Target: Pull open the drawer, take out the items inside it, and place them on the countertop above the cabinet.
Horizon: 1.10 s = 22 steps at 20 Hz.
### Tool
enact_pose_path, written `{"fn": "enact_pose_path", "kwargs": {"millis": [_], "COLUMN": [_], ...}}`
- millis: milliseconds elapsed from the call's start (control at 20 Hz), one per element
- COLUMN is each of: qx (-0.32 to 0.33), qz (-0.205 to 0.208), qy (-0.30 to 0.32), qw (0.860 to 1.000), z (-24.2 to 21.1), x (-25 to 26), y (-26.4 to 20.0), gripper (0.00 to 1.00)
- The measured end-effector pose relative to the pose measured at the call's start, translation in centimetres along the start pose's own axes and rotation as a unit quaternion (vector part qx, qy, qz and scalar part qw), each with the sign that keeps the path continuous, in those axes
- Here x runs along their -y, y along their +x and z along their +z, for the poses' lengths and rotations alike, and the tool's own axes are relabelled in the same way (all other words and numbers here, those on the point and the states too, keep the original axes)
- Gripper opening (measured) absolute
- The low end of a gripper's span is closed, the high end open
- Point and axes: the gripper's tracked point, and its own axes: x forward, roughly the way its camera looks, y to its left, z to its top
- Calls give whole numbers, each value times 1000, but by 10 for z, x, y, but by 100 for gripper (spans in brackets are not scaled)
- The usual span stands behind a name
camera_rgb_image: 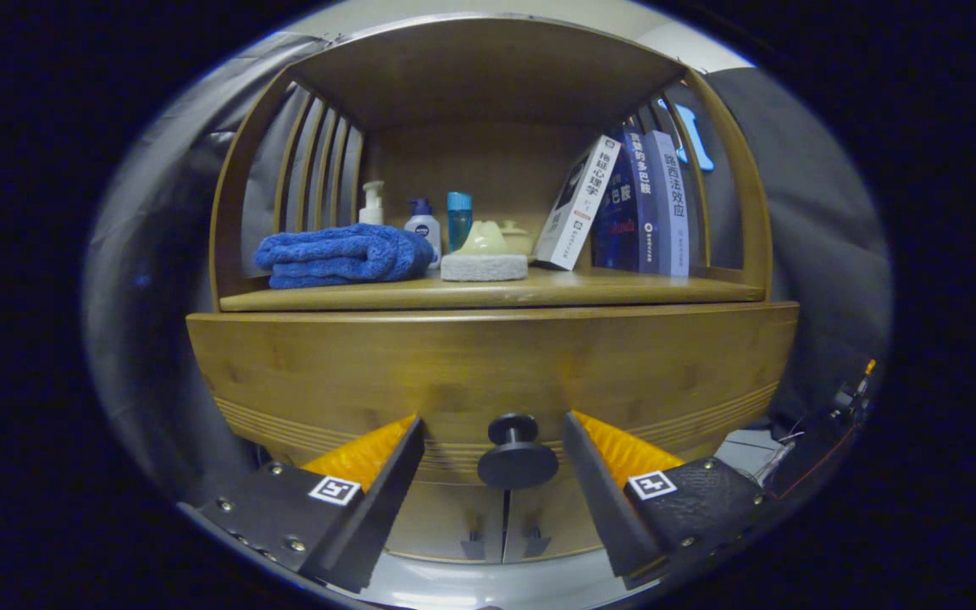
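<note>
A mock-up home corner inside a cloth-walled booth: a wooden cabinet (488, 373) whose shelf holds a folded towel (340, 256), toiletry bottles (420, 222), a sponge (484, 264) and leaning books (623, 207), like a household storage nook.

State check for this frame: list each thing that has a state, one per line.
drawer: closed, front flush with the cabinet.
knob: between the fingers, not touched.
gripper: open, fingers either side of the knob.
blue towel: folded, lying on the countertop.
books: standing, the white one leaning against the others.
pump bottles: upright behind the towel.
</note>
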Motion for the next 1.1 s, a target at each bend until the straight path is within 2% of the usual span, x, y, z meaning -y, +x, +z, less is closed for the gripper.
{"fn": "enact_pose_path", "kwargs": {"millis": [650, 750, 900, 1100], "qx": [-22, -47, -84, -61], "qz": [6, 5, 11, 6], "qy": [0, -9, -11, -9], "qw": [1000, 999, 996, 998], "z": [3, -5, -18, -7], "x": [5, 6, 1, 1], "y": [27, 27, 18, -6], "gripper": [98, 97, 98, 98]}}
